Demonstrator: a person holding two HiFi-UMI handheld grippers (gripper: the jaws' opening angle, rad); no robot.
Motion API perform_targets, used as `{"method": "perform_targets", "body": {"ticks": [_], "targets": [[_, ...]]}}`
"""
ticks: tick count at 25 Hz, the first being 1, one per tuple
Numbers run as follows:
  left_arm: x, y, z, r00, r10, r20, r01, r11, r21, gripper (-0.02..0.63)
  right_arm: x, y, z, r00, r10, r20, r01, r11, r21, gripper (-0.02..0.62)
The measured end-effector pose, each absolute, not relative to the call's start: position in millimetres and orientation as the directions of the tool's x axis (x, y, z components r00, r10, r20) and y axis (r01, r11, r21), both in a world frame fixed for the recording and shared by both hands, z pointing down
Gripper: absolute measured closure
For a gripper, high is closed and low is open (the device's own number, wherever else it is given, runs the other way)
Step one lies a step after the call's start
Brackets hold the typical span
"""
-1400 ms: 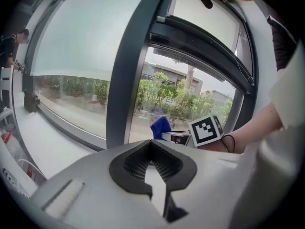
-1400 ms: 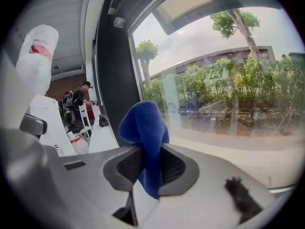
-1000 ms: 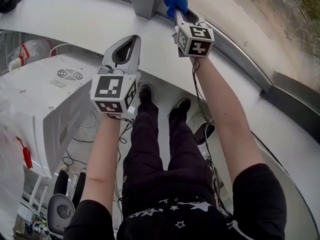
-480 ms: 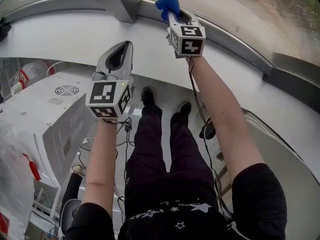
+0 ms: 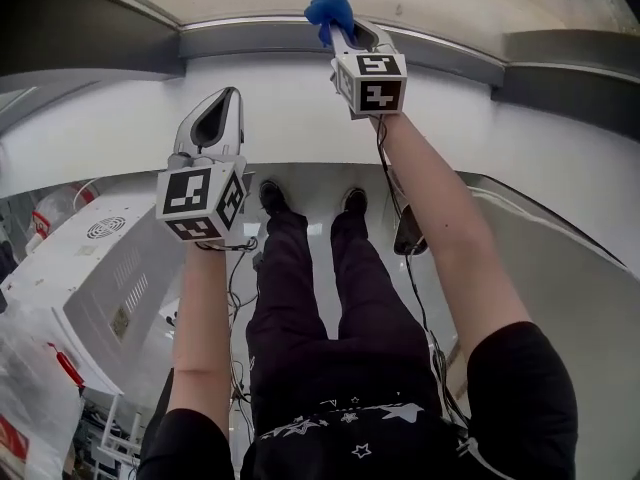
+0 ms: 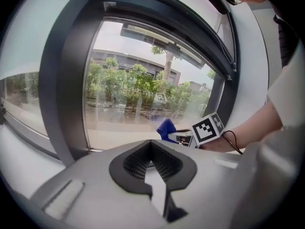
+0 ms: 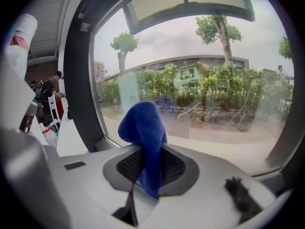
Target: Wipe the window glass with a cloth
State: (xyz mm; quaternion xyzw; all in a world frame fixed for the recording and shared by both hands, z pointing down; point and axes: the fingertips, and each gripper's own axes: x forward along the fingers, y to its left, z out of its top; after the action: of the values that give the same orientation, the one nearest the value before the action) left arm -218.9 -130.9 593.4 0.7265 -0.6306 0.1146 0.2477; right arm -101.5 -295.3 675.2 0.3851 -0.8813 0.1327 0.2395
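At the far left of the head view, one white ventilated cabinet (image 5: 95, 268) sits below the sill, cut off by the picture's edge. Next comes the first of two grippers: the left gripper (image 5: 224, 100) is held over the white sill (image 5: 290, 108), its jaws brought together at the tips with nothing between them. Below, two black shoes (image 5: 268, 196) stand on the floor. Further right, the right gripper (image 5: 340, 30) is clamped on the single blue cloth (image 5: 328, 10), which sticks up past the jaw tips at the bottom edge of the window glass (image 7: 205, 94). Whether the cloth actually touches the pane cannot be told. Each gripper carries one marker cube, two in all. The cloth's lower end is hidden between the ribbed pads. The lower glass looks hazy, the bushes beyond it soft. A dark fuzzy patch (image 7: 240, 192) on the right gripper's body is hard to make out.
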Motion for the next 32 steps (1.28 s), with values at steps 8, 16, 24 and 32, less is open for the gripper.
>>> {"method": "perform_targets", "body": {"ticks": [8, 16, 24, 32], "targets": [[-90, -170, 587, 0.336, -0.803, 0.492, -0.941, -0.267, 0.207, 0.597, 68, -323, 669, -0.448, -0.728, 0.519, -0.872, 0.484, -0.074, 0.522], [12, -196, 576, 0.418, -0.765, 0.49, -0.908, -0.367, 0.202, 0.597, 211, -335, 664, -0.311, -0.79, 0.528, -0.947, 0.302, -0.107, 0.522], [83, -192, 549, 0.451, -0.753, 0.478, -0.891, -0.408, 0.199, 0.597, 304, -335, 640, -0.236, -0.817, 0.525, -0.971, 0.22, -0.094, 0.522], [90, -160, 540, 0.389, -0.787, 0.479, -0.921, -0.329, 0.208, 0.597, 321, -304, 637, -0.287, -0.798, 0.529, -0.956, 0.273, -0.108, 0.522]]}}
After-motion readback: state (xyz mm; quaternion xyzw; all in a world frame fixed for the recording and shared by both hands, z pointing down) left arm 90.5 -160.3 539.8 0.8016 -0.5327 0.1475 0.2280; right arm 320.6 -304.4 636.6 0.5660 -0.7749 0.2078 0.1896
